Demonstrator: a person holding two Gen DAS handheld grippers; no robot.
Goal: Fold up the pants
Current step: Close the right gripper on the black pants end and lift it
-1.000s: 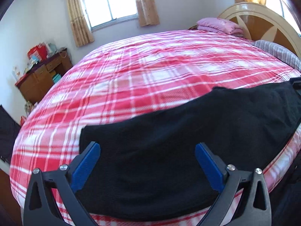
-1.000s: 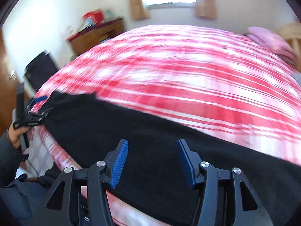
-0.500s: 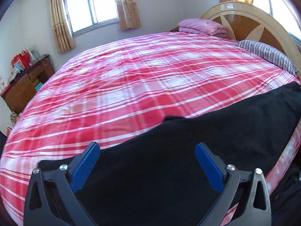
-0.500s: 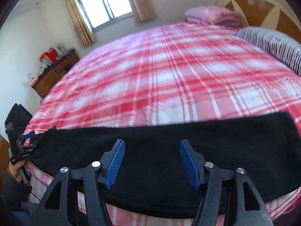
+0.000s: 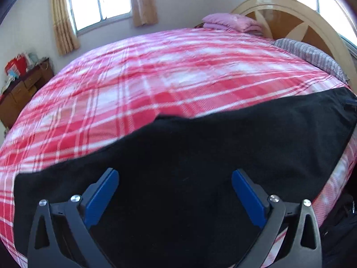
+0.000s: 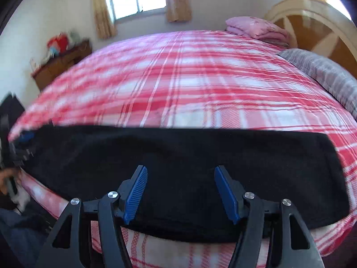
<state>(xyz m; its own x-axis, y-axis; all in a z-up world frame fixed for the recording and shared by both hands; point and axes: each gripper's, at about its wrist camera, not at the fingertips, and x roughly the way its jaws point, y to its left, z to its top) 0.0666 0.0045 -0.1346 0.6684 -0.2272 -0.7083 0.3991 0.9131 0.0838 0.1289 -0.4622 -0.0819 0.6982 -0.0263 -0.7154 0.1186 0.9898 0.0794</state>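
A: Black fabric: the pants (image 6: 178, 163) lie flat as one long folded band along the near edge of the bed (image 6: 189, 78), on the red and white plaid cover. The lower rim of the band hangs slightly past that edge.

B: State of the right gripper (image 6: 180, 192)?

A: Its blue fingers (image 6: 136, 193) stand moderately apart above the middle of the band. No cloth is between them and nothing is held.

B: State of the left gripper (image 5: 175, 196)?

A: Its fingers (image 5: 101, 197) are spread wide over the left portion of the band and hold nothing. In the right wrist view the same gripper appears at the left end of the pants, at the near left corner of the bed, with the person's hand (image 6: 5, 178) behind it; that area is blurred.

B: Other items on the bed?

A: A folded pink blanket (image 6: 256, 29) at the far right corner, against the headboard (image 5: 290, 17). A grey striped pillow (image 6: 323, 73) lies along the right edge. A wooden dresser (image 5: 20, 93) stands beyond the far left corner, below a curtained window (image 5: 100, 2).
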